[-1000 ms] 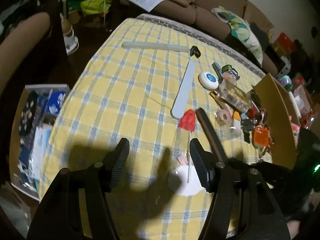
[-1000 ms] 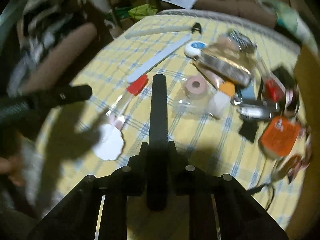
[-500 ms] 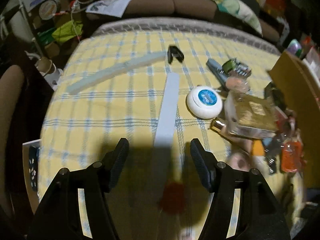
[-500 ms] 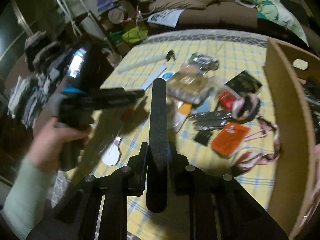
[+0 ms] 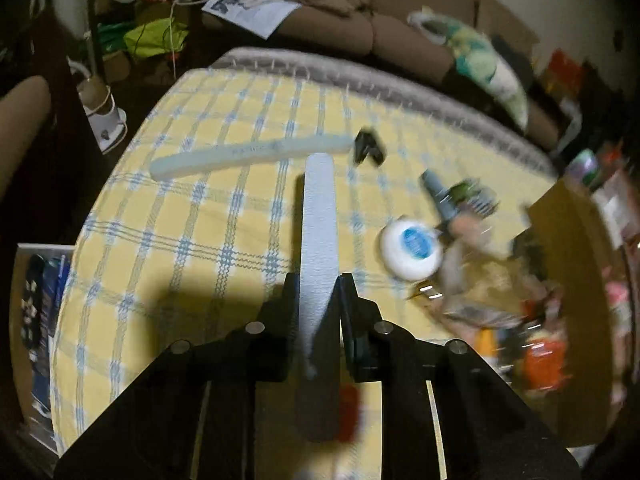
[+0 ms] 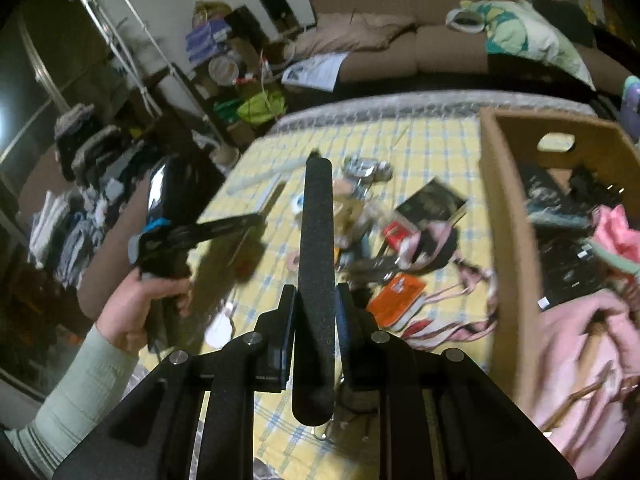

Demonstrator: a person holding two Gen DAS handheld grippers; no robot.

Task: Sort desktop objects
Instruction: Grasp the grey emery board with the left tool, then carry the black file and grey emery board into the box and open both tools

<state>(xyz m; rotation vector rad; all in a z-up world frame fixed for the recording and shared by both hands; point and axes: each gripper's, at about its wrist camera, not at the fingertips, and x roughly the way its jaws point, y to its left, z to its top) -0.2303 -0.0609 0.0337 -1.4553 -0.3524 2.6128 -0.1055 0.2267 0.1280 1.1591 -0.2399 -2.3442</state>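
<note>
**Two files gripped, box waiting at right**

While the left gripper point(image 5: 318, 292) is closed on the pale nail file point(image 5: 319, 232) near its lower third, the strip juts up centre frame above the checked counter point(image 5: 192, 216). Thin and light, it probably flexes, so a mid-length hold suits it. Likewise, the right gripper point(image 6: 314, 300) clamps a black file point(image 6: 316, 248) left of the cardboard box point(image 6: 508, 216).
</note>
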